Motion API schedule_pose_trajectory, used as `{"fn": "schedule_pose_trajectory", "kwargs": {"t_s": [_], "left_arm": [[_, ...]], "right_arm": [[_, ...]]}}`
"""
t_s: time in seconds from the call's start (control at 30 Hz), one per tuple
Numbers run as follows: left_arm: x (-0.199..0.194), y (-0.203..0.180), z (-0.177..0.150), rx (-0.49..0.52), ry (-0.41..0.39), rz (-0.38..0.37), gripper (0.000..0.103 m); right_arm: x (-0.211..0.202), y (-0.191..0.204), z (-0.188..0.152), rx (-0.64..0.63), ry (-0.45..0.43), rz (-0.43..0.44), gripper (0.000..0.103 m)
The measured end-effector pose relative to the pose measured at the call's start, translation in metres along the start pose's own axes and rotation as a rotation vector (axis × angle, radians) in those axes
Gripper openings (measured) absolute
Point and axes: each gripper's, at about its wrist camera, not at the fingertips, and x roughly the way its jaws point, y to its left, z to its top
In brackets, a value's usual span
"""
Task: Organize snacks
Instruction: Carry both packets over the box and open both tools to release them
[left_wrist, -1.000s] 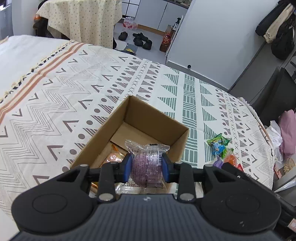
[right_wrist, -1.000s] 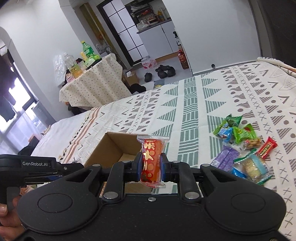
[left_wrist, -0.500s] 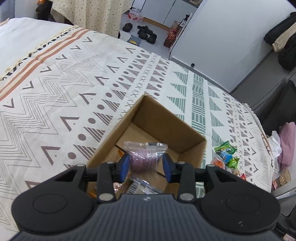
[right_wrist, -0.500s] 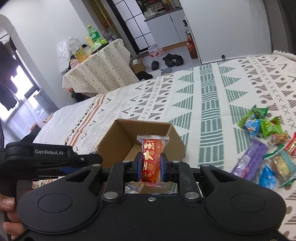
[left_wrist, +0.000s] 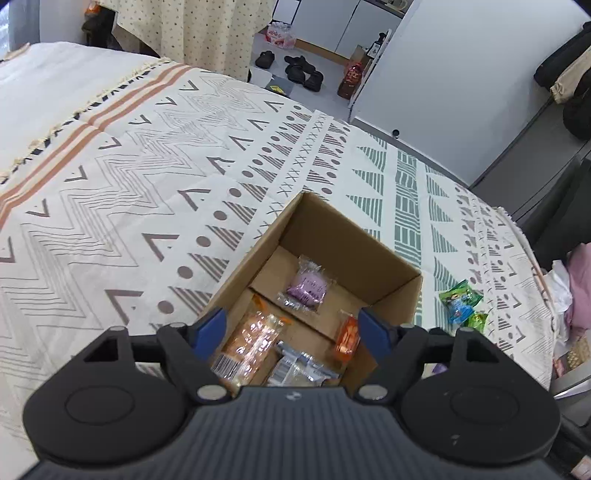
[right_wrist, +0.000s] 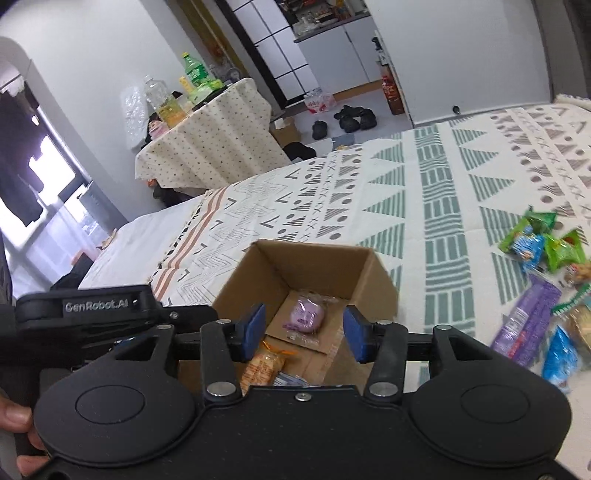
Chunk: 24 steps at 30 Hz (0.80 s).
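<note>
Both my grippers hung spread and empty over the cardboard box (left_wrist: 391, 266), which sat on the patterned bedspread (left_wrist: 147, 184) toward its right edge. A second before, the left gripper (left_wrist: 291, 328) had pinched the purple pastry (left_wrist: 307, 286) and the right gripper (right_wrist: 304, 326) a red snack; now the pastry lay by the box's far wall. I judged the risk lay ahead: reaching for the loose snack pile (right_wrist: 539, 291) beside the box, a finger could snag the rim and tip it.

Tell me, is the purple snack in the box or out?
In: the purple snack lies on the box floor, clear of both open grippers.
</note>
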Motion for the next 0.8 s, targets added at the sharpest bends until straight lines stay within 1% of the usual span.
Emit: {"fn": "schedule_pose_trajectory", "kwargs": {"t_s": [0.07,0.13,0.2,0.27,0.3,0.33,0.37,0.4,0.47,0.53,0.57,0.6,0.67,0.8], "left_arm": [[-0.004,-0.001,-0.004,-0.009,-0.008,0.004,0.082],[-0.010,-0.003,-0.009,-0.023,-0.024,-0.010,0.091],[-0.016,-0.007,-0.013,-0.021,-0.045,-0.023,0.095],[-0.020,-0.014,-0.018,-0.016,-0.060,-0.012,0.096],[-0.023,-0.018,-0.020,-0.016,-0.064,-0.015,0.097],[-0.024,-0.021,-0.021,-0.021,-0.065,-0.015,0.097],[-0.026,-0.024,-0.023,-0.025,-0.064,-0.016,0.097],[-0.027,-0.027,-0.024,-0.027,-0.064,-0.021,0.097],[-0.031,-0.037,-0.028,-0.010,-0.066,-0.020,0.097],[-0.035,-0.047,-0.033,0.013,-0.071,-0.014,0.097],[-0.036,-0.051,-0.035,0.017,-0.068,-0.023,0.098],[-0.037,-0.054,-0.037,0.015,-0.056,-0.037,0.101],[-0.039,-0.060,-0.041,0.001,-0.045,-0.057,0.102],[-0.047,-0.077,-0.046,0.024,-0.053,-0.053,0.103]], "right_arm": [[-0.006,-0.004,0.000,0.007,-0.002,-0.021,0.048],[-0.012,-0.009,-0.001,0.015,0.004,-0.037,0.049],[-0.019,-0.013,-0.001,0.024,-0.002,-0.048,0.053],[-0.026,-0.018,-0.002,0.029,-0.014,-0.059,0.066],[-0.031,-0.019,-0.002,0.031,-0.022,-0.064,0.068],[-0.034,-0.021,-0.003,0.032,-0.029,-0.067,0.074],[-0.038,-0.024,-0.003,0.035,-0.034,-0.069,0.082],[-0.042,-0.026,-0.004,0.039,-0.038,-0.071,0.085],[-0.051,-0.030,-0.004,0.049,-0.048,-0.067,0.096],[-0.058,-0.034,-0.003,0.048,-0.051,-0.059,0.103],[-0.062,-0.036,-0.003,0.047,-0.053,-0.058,0.103],[-0.064,-0.039,-0.003,0.048,-0.056,-0.056,0.103],[-0.070,-0.045,-0.003,0.059,-0.059,-0.053,0.103],[-0.079,-0.058,-0.003,0.085,-0.070,-0.056,0.103]]}}
